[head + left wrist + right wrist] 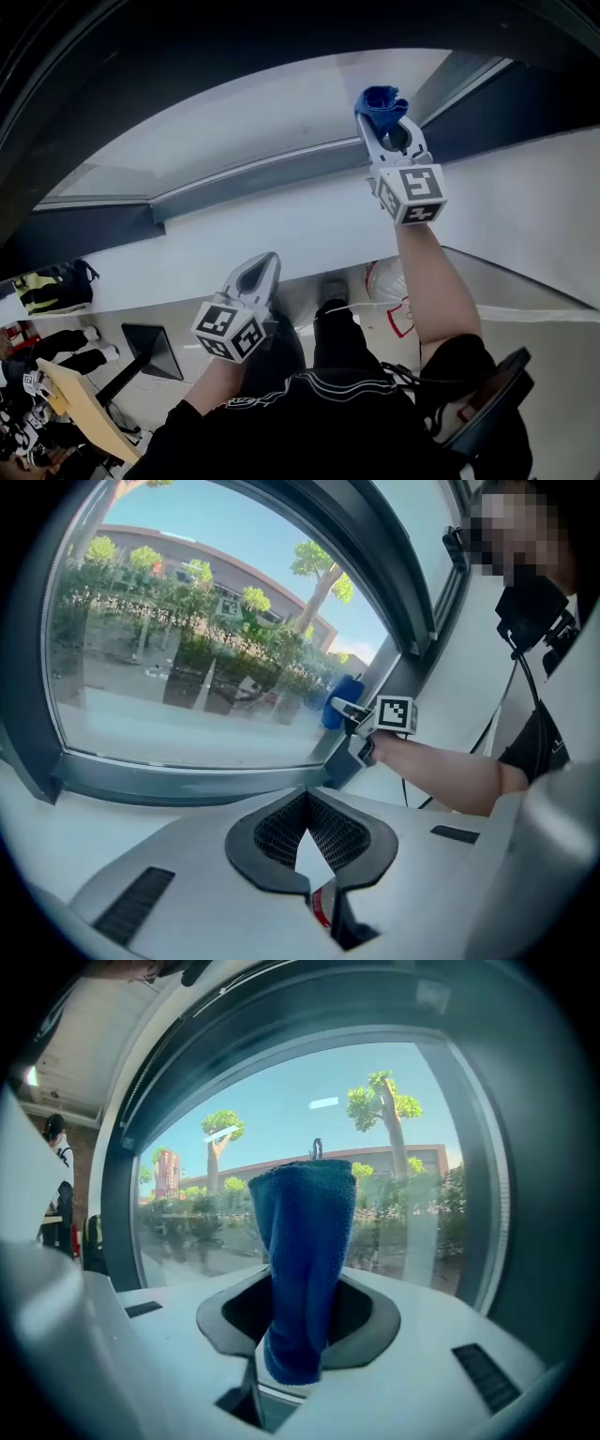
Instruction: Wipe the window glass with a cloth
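Note:
The window glass (272, 103) fills the top of the head view, with trees and a building behind it (187, 639). My right gripper (386, 127) is raised to the pane's lower right corner, shut on a folded blue cloth (380, 100). The cloth (307, 1241) stands up between the jaws in front of the glass (412, 1166); I cannot tell whether it touches. In the left gripper view the cloth (339, 701) and right gripper (361, 722) sit by the frame's corner. My left gripper (262, 272) hangs lower, below the sill, its jaws (307, 803) shut on nothing.
A dark window frame (253, 176) borders the glass, with a white sill and wall (309, 225) beneath. A chair (497, 394) stands at the lower right. A wooden board (84, 403) and a bag (56, 286) lie at the lower left.

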